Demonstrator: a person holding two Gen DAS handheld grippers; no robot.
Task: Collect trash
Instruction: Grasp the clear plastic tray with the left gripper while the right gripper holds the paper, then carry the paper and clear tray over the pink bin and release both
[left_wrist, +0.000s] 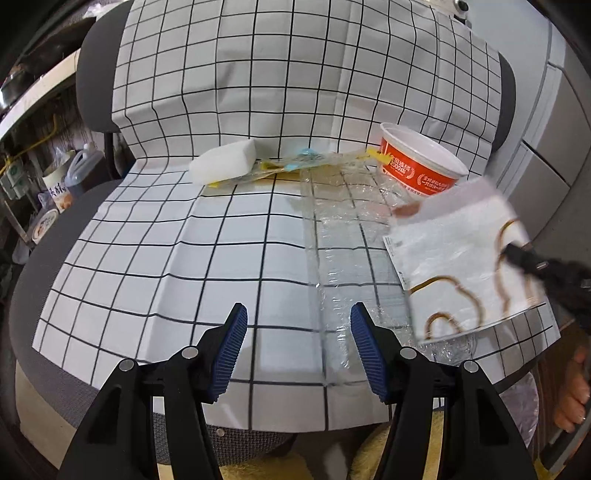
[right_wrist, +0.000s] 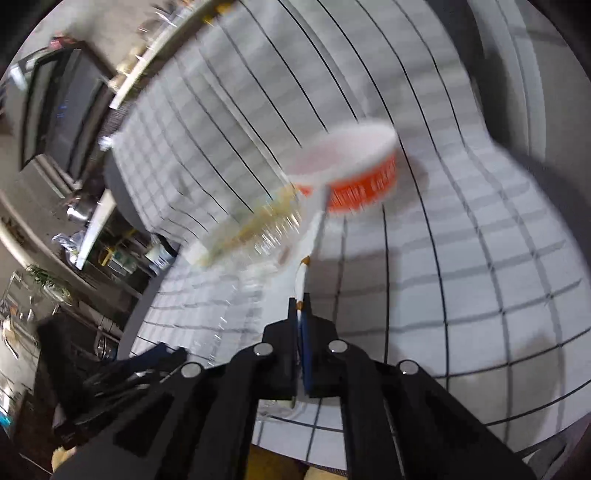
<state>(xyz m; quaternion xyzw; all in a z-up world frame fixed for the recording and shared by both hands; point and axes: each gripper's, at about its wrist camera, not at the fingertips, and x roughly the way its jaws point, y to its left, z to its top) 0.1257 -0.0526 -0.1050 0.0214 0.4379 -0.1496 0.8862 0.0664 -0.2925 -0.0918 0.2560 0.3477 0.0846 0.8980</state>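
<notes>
A checked cloth (left_wrist: 177, 258) covers a grey chair, and the trash lies on it. An orange-and-white paper bowl (left_wrist: 421, 162) (right_wrist: 351, 170) lies tipped at the back right. Beside it are a white foam block (left_wrist: 223, 160), yellow and blue wrappers (left_wrist: 291, 166) and a long sheet of clear plastic film (left_wrist: 340, 258). My left gripper (left_wrist: 297, 325) hangs open over the cloth's front, its right pad above the film, and holds nothing. My right gripper (right_wrist: 300, 314) (left_wrist: 517, 254) is shut on a white packet with brown squiggles (left_wrist: 461, 266) (right_wrist: 314, 225), lifted off the cloth.
The grey chair's seat edge (left_wrist: 44, 266) and backrest (left_wrist: 94, 74) frame the cloth. Cluttered shelves with jugs and tubs (left_wrist: 55, 177) stand to the left. A person's hand (left_wrist: 572, 387) shows at the lower right. Something yellow and fuzzy (left_wrist: 369, 461) lies below the seat's front.
</notes>
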